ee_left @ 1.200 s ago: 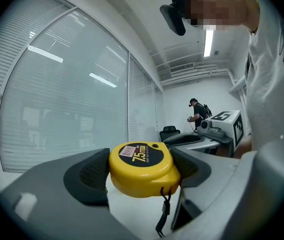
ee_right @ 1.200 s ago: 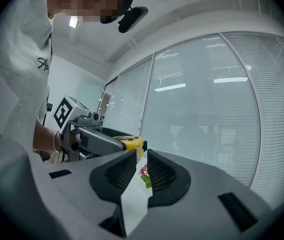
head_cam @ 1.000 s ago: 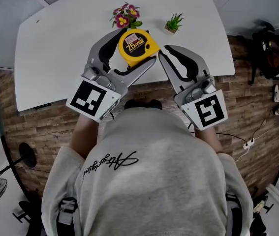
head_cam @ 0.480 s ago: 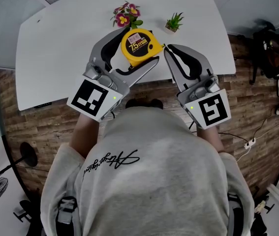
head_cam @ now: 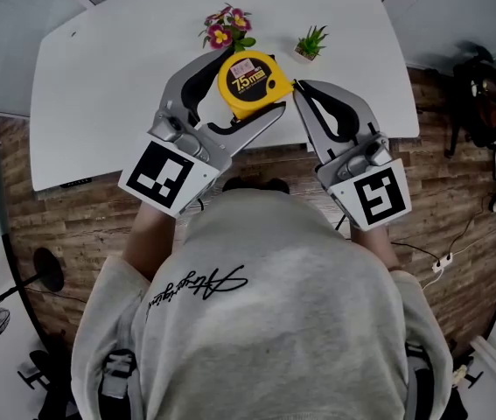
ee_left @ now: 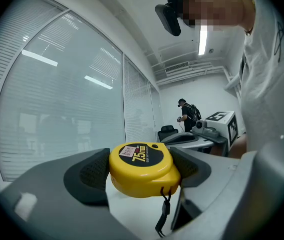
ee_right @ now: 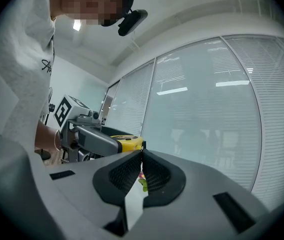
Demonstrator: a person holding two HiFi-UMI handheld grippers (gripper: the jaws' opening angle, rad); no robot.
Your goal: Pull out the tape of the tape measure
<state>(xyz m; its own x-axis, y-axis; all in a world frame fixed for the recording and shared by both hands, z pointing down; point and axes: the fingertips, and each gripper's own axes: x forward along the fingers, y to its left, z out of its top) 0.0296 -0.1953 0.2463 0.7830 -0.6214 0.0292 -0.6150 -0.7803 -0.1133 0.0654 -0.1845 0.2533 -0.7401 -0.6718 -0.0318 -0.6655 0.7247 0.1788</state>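
Fingers (ee_right: 124,175) of the right gripper (head_cam: 294,85) have just been closing and are now clenched, tips at the corner of the yellow round tape measure (head_cam: 248,83). A second ago they stood clear of it. Whether they pinch its tape, I can't tell. There is one white counter (head_cam: 116,86). Of the two grippers, the left gripper (ee_left: 142,168) grasps the single tape measure over the counter. Two plants: a pink-flowered plant (head_cam: 224,27) and a green spiky plant (head_cam: 310,40).

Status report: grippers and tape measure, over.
Left gripper clamps yellow round tape measure. Right gripper just closed at its tape mouth. Not pulled yet. Nothing blocking.
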